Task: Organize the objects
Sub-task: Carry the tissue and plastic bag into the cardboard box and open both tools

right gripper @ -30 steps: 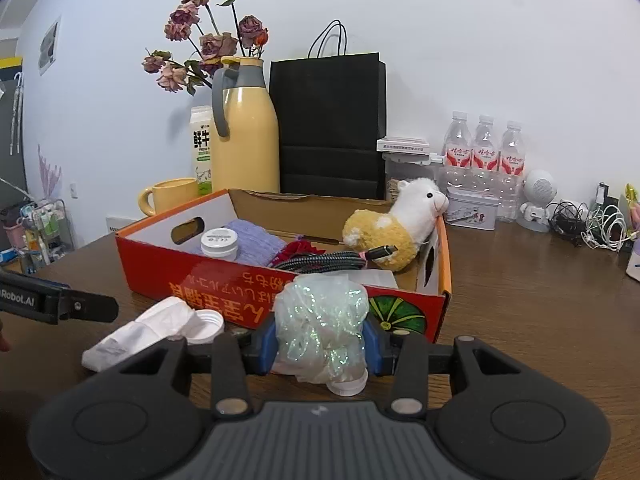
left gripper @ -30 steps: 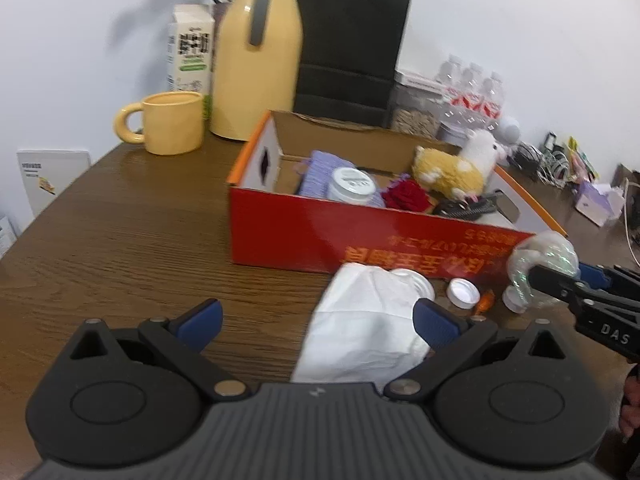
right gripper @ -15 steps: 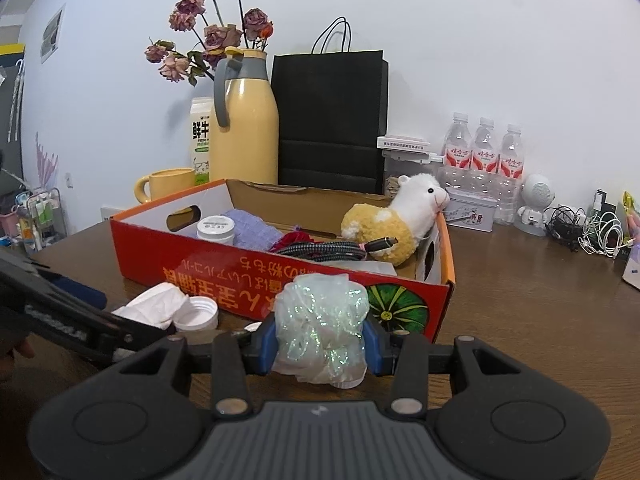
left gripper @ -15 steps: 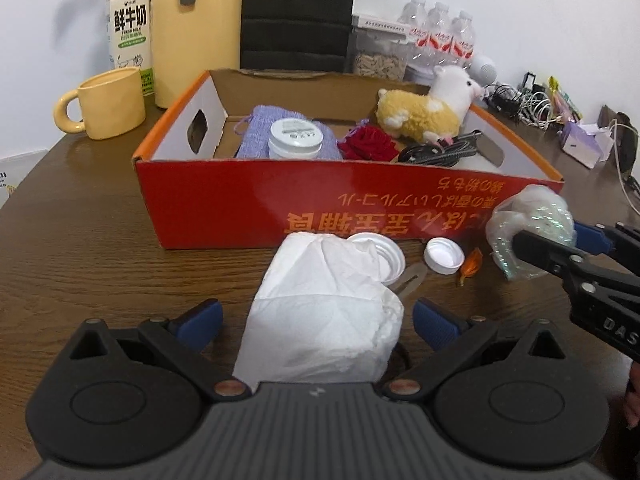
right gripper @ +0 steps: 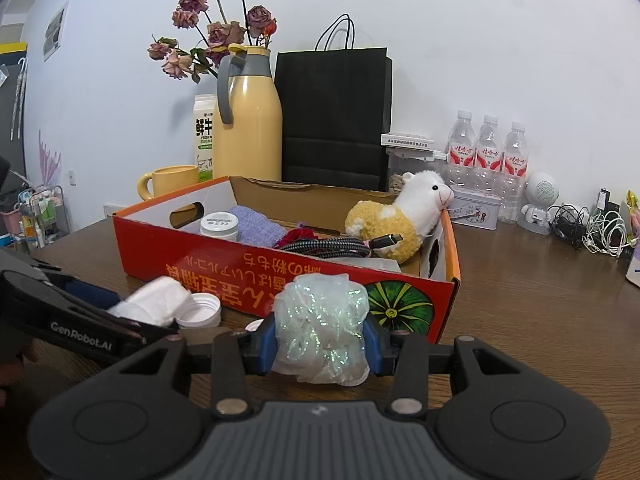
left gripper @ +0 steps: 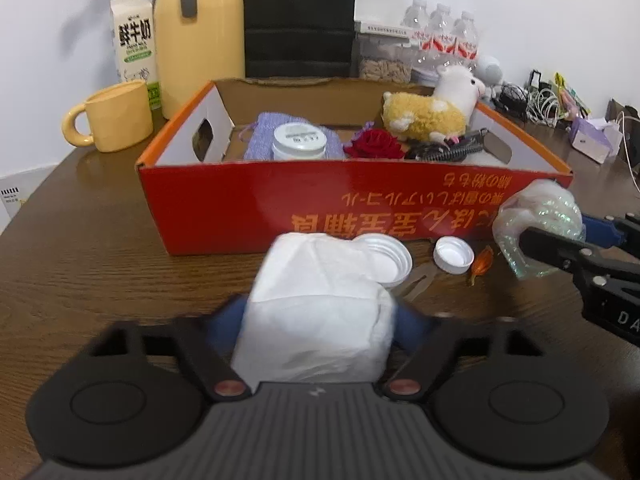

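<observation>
Brown table (left gripper: 80, 264): left gripper (left gripper: 318, 320) pinches the crumpled white tissue (left gripper: 320, 312); right gripper (right gripper: 320, 344) squeezes a glittery plastic wad (right gripper: 322, 328).

- White tissue pack (left gripper: 320, 312): soft, crumpled wrapper, lies between left gripper (left gripper: 320, 320) jaws, blue pads touching both sides; pads blurred.
- Iridescent plastic wad (right gripper: 322, 326): translucent, glittery, crumpled; pinched between right gripper (right gripper: 320, 346) jaws, bulging above and below the pads.
- Large white lid (left gripper: 384, 258): open side up, just ahead of left jaws, tissue pack overlapping its near edge.
- Small white cap (left gripper: 454, 254): open side up, ahead and to the right of left jaws, near box front.
- Red cardboard box (left gripper: 248, 208): open top, well ahead of both jaws; holds white jar (left gripper: 299, 142), purple pouch, red rose, plush alpaca (left gripper: 434, 110), coiled cable.
</observation>
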Available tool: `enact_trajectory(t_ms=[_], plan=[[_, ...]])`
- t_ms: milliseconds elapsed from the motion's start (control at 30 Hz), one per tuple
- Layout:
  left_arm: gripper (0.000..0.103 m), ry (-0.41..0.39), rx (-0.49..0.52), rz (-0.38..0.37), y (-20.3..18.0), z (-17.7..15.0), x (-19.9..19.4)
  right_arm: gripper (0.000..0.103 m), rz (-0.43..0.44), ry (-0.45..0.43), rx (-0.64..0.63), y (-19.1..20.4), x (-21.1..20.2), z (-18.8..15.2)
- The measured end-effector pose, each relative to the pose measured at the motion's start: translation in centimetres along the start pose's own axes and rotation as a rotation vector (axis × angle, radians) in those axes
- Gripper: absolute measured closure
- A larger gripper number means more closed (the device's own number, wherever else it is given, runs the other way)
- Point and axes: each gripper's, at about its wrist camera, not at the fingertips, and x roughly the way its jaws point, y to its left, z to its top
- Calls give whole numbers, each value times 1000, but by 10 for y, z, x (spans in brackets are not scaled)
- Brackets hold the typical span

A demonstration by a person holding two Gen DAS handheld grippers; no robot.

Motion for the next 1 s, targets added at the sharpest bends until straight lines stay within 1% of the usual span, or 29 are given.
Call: enact_trajectory(t_ms=[67, 367, 533, 700, 800, 1000], plan=[[33, -7, -15, -15, 1, -1, -3, 62, -2, -2, -2, 0, 0, 0], [34, -59, -31, -16, 5, 2, -19, 62, -9, -17, -14, 3, -3, -1], [34, -113, -25, -22, 5, 12, -34, 62, -12, -68, -22, 5, -14, 7], [34, -189, -32, -38, 4, 35, -46, 62, -7, -122, -29, 7, -16, 26], [34, -250, -36, -39, 2, 54, -49, 62, -9, -158, -42, 11, -12, 42], [34, -329, -66, -34, 1, 93, -40, 62, -21, -195, -39, 15, 14, 73]])
